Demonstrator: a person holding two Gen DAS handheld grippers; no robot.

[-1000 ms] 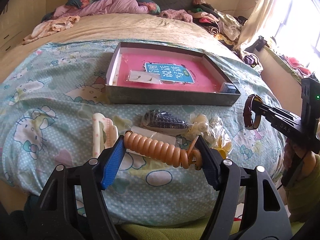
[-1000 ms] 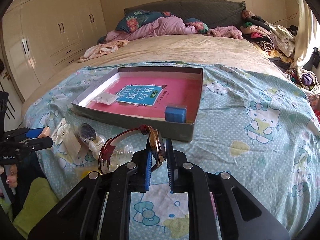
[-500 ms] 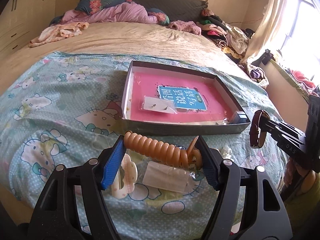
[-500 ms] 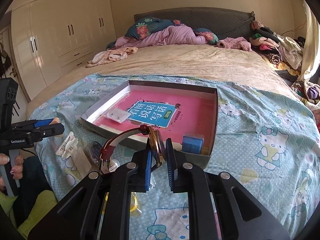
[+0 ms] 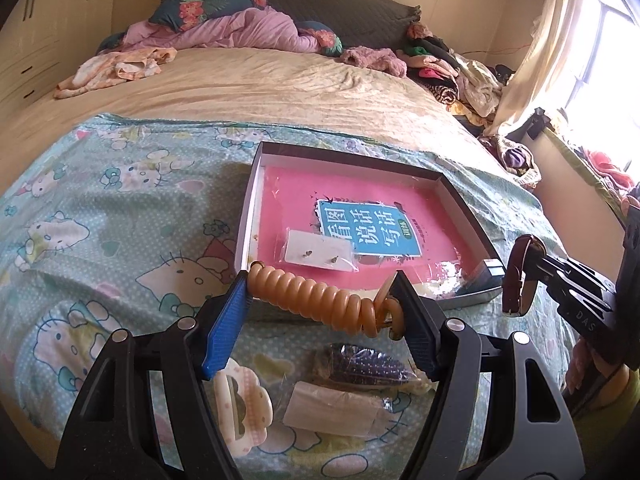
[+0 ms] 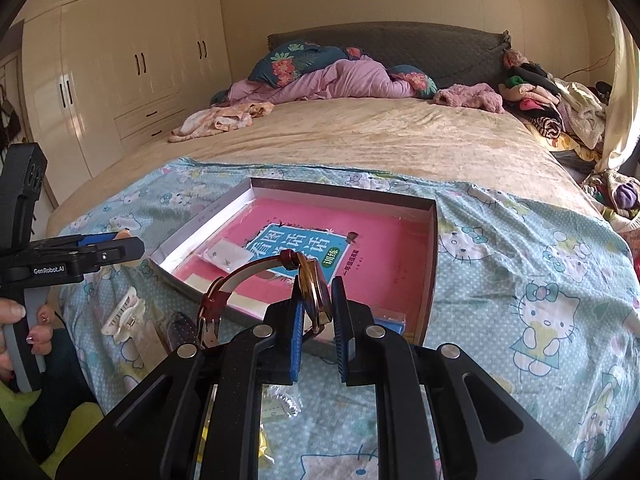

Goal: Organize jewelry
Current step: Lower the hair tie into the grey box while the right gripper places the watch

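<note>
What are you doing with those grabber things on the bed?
Putting jewelry away. The left gripper holds an orange spiral hair tie stretched between its fingers. The right gripper pinches a wristwatch with a red strap. Both hover near the shallow box, which already holds a packet of earrings. A hair clip lies on the blanket.

The coil hair tie [image 5: 320, 300] looks like smooth, shiny plastic. The watch [image 6: 308, 292] has a shiny metal rim and a red leather-like strap. The blanket [image 6: 520, 280] is soft cloth.
</note>
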